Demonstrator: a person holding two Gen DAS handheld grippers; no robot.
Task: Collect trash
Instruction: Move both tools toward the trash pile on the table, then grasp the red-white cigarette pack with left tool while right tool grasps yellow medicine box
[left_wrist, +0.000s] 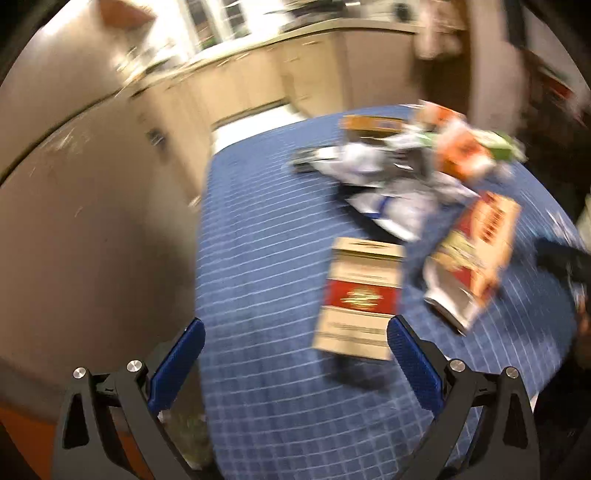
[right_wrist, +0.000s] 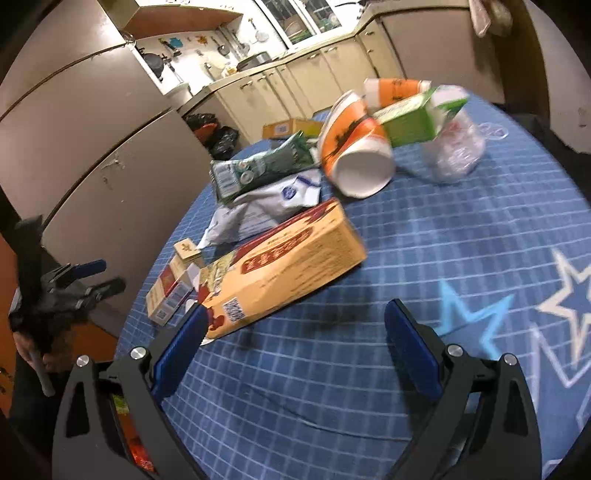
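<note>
Trash lies scattered on a round table with a blue checked cloth (right_wrist: 424, 236). My right gripper (right_wrist: 295, 325) is open above the cloth, its left finger beside a long tan and red box (right_wrist: 291, 266). Behind that lie a small red and tan box (right_wrist: 170, 291), a white wrapper (right_wrist: 266, 210), a green carton (right_wrist: 258, 168), an orange paper cup (right_wrist: 354, 147), a green box (right_wrist: 417, 118) and a clear plastic bag (right_wrist: 458, 147). My left gripper (left_wrist: 295, 338) is open, with the small red and tan box (left_wrist: 360, 299) just ahead of its right finger. The view is blurred.
A tall beige fridge (right_wrist: 92, 147) stands left of the table, kitchen cabinets (right_wrist: 314, 74) behind. Black bags (right_wrist: 218, 136) sit on the floor by the cabinets. The other gripper and a hand (right_wrist: 55, 295) show at the left of the right wrist view.
</note>
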